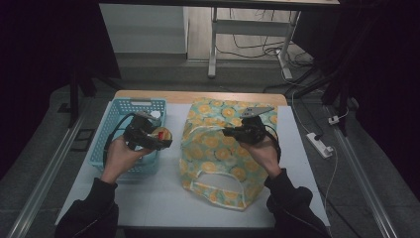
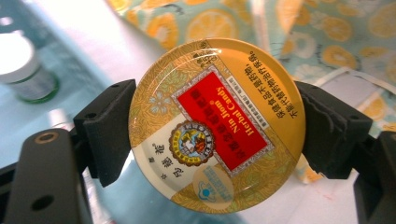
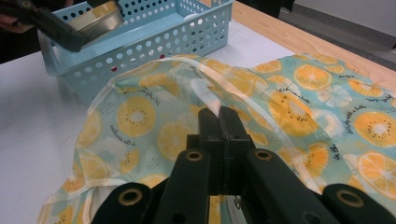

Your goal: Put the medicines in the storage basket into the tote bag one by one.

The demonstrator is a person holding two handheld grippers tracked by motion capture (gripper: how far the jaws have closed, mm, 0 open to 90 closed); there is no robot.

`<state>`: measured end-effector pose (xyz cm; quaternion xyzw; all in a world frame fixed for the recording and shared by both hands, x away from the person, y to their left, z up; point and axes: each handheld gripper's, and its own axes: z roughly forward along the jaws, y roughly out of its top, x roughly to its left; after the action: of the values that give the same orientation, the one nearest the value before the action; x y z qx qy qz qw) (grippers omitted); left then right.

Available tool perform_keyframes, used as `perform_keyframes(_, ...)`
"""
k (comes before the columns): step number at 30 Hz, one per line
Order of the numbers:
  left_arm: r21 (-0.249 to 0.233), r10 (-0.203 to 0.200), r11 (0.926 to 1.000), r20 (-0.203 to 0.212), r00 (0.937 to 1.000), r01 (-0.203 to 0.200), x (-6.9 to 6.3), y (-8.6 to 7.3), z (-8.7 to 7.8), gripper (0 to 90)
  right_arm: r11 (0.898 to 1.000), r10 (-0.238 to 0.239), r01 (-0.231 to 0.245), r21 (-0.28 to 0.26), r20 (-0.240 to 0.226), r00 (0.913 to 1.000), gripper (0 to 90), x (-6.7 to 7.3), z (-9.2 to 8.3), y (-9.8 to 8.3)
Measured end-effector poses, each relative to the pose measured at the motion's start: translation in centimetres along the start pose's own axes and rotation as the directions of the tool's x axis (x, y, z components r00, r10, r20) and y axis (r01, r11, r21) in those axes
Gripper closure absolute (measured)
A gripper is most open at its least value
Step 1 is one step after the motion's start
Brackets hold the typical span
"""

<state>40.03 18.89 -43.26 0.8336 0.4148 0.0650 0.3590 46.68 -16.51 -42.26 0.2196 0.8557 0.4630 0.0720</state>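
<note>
So the left gripper (image 2: 215,126) has its jaws clamped on a round yellow candy tin (image 2: 216,126), one black pad on each side of the rim, and the lid faces straight at the left gripper view: gold pattern, red label reading "Herbal Candy" upside down, a round emblem in the middle. From the high view that same left gripper (image 1: 161,139) is holding the tin (image 1: 161,134) up over the right edge of the light blue perforated basket (image 1: 119,111), which sits on the left part of the white table (image 1: 163,193). There's a small jar with a white lid (image 2: 23,65) blurry in the background of the left gripper view, down in the basket. To the right of the basket lies a teal fabric bag with an orange-slice print (image 1: 218,148), spread out over the middle of the table with its pale-trimmed handle opening toward the person. The right gripper (image 3: 219,119) is fully closed, and it pinches the bag's (image 3: 135,116) whitish trim right at the tips, lifting that edge a bit so the fabric tents up. In the high view the right gripper (image 1: 230,132) sits over the bag's upper middle, grey plate on top. The right gripper view also catches the tin (image 3: 100,16) in the other gripper's jaws, above the basket (image 3: 154,42), near its rim. A strip of wooden table edge (image 3: 303,42) runs behind.
</note>
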Motion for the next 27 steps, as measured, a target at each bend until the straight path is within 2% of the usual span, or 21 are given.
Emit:
perform_keyframes(10,0.012,0.060,0.9981,0.068,0.9959,-0.061,-2.4,1.1,1.6,20.4,1.000,0.001,-0.001,-0.005,0.000,1.0000,90.0,0.0,0.0,0.0)
perform_keyframes(14,0.011,0.081,0.9965,0.100,0.9917,-0.082,-3.3,1.7,2.3,20.4,1.000,0.000,0.000,-0.007,0.003,1.0000,90.0,0.0,-0.1,0.1)
perform_keyframes(27,0.023,0.122,0.9916,0.157,0.9800,-0.127,-5.3,3.0,4.7,20.4,1.000,0.001,-0.001,-0.008,-0.002,1.0000,90.0,0.0,-0.1,0.1)
